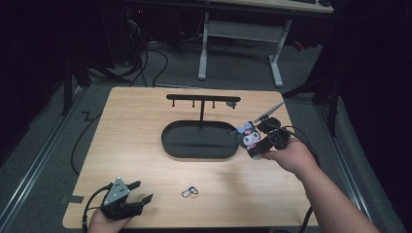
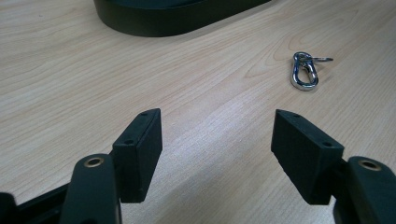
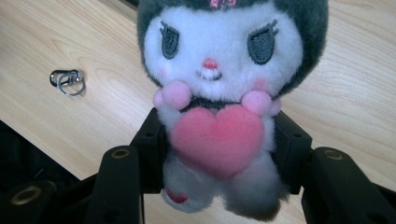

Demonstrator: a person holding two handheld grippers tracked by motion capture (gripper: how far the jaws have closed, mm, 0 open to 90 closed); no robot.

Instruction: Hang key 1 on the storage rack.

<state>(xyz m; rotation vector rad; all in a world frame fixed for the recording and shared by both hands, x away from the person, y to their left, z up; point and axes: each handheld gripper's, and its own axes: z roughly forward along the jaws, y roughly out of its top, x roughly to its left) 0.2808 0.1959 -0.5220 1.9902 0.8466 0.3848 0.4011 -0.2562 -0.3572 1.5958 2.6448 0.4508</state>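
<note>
The right gripper [image 3: 219,154] is clenched on the plush [image 3: 224,93] at its soft, light, squashy belly, a sound hold, while the left gripper [image 2: 217,149] rests released, clip [image 2: 304,71] ahead.

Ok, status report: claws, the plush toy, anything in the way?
Right claw shut on plush toy, above table. Left claw open, resting. Carabiner lies clear; nothing blocking.

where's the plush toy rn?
High view, right side: plush toy is clamped in the right tongs, just off the black stand's right end.
</note>
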